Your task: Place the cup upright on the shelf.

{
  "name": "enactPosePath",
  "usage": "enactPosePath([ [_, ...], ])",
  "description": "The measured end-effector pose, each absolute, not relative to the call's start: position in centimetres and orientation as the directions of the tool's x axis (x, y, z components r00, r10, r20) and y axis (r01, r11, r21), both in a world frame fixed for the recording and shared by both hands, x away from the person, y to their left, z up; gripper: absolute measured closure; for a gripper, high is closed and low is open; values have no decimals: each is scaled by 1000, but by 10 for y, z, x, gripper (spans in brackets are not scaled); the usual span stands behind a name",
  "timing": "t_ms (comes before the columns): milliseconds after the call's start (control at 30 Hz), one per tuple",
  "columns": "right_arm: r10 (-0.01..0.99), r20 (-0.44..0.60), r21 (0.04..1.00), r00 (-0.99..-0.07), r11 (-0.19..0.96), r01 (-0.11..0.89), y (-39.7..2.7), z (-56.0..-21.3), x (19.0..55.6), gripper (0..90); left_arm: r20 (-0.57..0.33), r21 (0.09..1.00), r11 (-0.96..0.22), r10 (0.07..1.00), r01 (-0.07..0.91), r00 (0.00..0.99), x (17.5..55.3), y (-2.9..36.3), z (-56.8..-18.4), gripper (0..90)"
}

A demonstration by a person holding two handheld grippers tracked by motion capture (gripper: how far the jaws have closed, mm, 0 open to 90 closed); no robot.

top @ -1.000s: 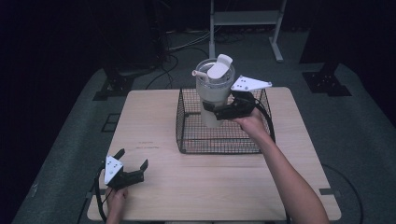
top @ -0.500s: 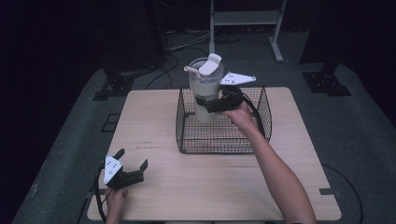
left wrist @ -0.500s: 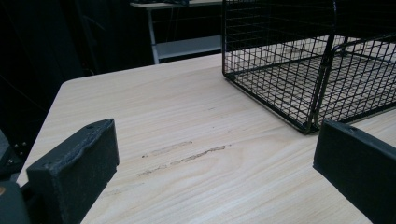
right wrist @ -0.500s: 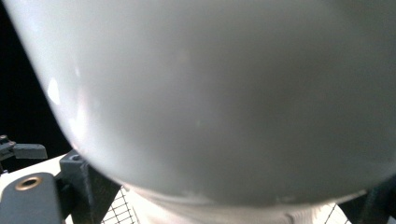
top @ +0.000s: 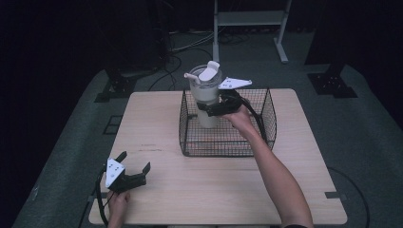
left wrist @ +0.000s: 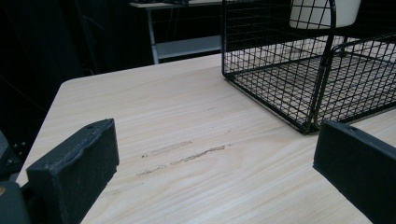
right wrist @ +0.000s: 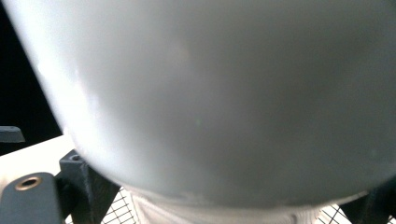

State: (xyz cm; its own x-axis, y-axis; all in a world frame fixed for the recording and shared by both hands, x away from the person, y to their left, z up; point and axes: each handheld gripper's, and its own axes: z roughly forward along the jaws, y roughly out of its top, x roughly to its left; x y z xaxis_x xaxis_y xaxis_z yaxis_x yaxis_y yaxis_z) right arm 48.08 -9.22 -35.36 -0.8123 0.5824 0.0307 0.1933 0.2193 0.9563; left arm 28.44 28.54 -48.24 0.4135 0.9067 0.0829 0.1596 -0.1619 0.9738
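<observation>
A tall white tumbler [top: 205, 97] with a lid and a flip spout stands upright over the back left part of a black wire basket [top: 228, 152]. My right gripper [top: 214, 108] is shut on its body from the right side. In the right gripper view the tumbler's wall [right wrist: 210, 93] sits close between the two jaws. The left gripper view shows the tumbler's base [left wrist: 322, 14] hanging above the basket floor [left wrist: 280, 84]. My left gripper [top: 135, 160] rests open at the table's front left, nothing between its jaws [left wrist: 215, 163].
The basket sits at the back middle of a light wooden table [top: 214, 190], which has faint scuff marks [left wrist: 187, 156] left of the basket. A metal stand [top: 247, 19] and cables lie on the dark floor beyond.
My right gripper has carried the tumbler a little to the left over the basket. The left gripper has not moved.
</observation>
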Motion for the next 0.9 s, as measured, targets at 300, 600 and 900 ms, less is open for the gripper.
enactPosePath([
  [300, 586, 36, 945, -810, 243, 218, -90, -369, 491, 92, 82, 974, -161, 906, 160, 415, 284, 286, -482, 0],
  [600, 579, 54, 931, -813, 265, 250, -85, -386, 500, 92, 80, 974, -160, 906, 160, 416, 284, 286, -482, 0],
  [900, 568, 64, 913, -821, 299, 278, -82, -397, 505, 92, 79, 975, -157, 906, 157, 416, 284, 286, -482, 0],
])
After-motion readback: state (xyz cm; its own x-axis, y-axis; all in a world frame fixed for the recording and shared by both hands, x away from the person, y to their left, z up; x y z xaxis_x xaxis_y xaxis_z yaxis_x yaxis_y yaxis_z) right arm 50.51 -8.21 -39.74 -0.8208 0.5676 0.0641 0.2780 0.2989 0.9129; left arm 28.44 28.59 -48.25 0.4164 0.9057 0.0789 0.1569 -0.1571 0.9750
